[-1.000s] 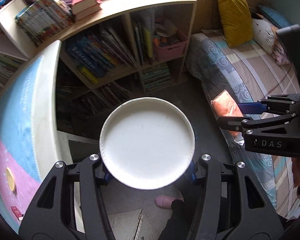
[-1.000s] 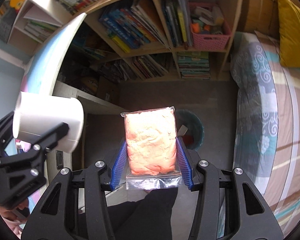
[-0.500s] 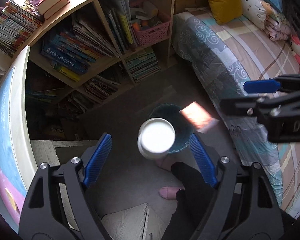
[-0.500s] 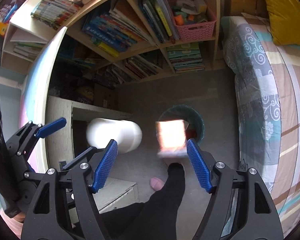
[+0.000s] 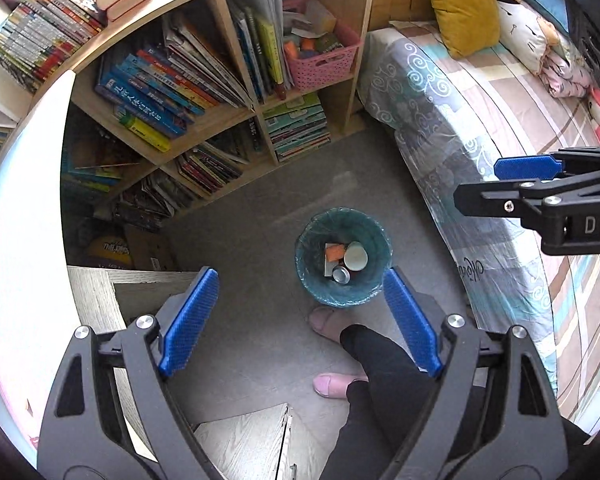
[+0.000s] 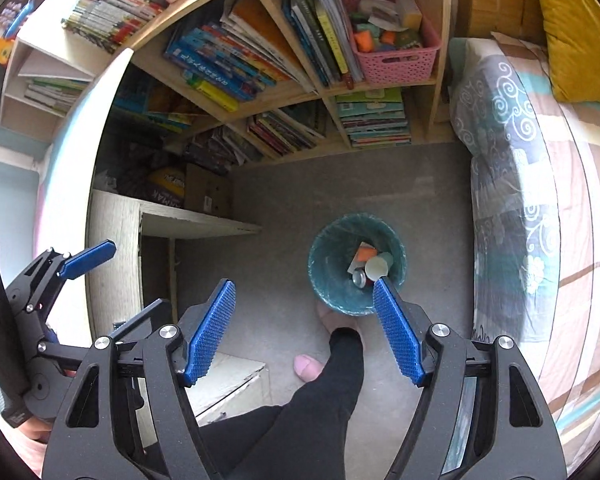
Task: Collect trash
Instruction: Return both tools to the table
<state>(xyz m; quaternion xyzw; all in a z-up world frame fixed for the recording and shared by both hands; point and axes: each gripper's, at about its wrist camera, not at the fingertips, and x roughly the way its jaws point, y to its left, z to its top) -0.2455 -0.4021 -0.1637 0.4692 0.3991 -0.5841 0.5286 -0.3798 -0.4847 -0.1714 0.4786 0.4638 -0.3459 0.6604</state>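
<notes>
Left gripper (image 5: 300,312) pointing steeply down, jaws just widened, nothing between pads. Right gripper (image 6: 304,328) likewise spread and empty, jaws recently opened. Below both: teal bin (image 5: 374,284) on grey floor (image 5: 260,232). Inside: white cup (image 5: 355,256), orange bag (image 5: 333,253), probably metal can (image 5: 341,275). Person's slippered foot (image 5: 324,320) touches bin's near rim. Bed edge (image 5: 452,216) near on right, desk corner (image 5: 112,280) left, bare floor between.
</notes>
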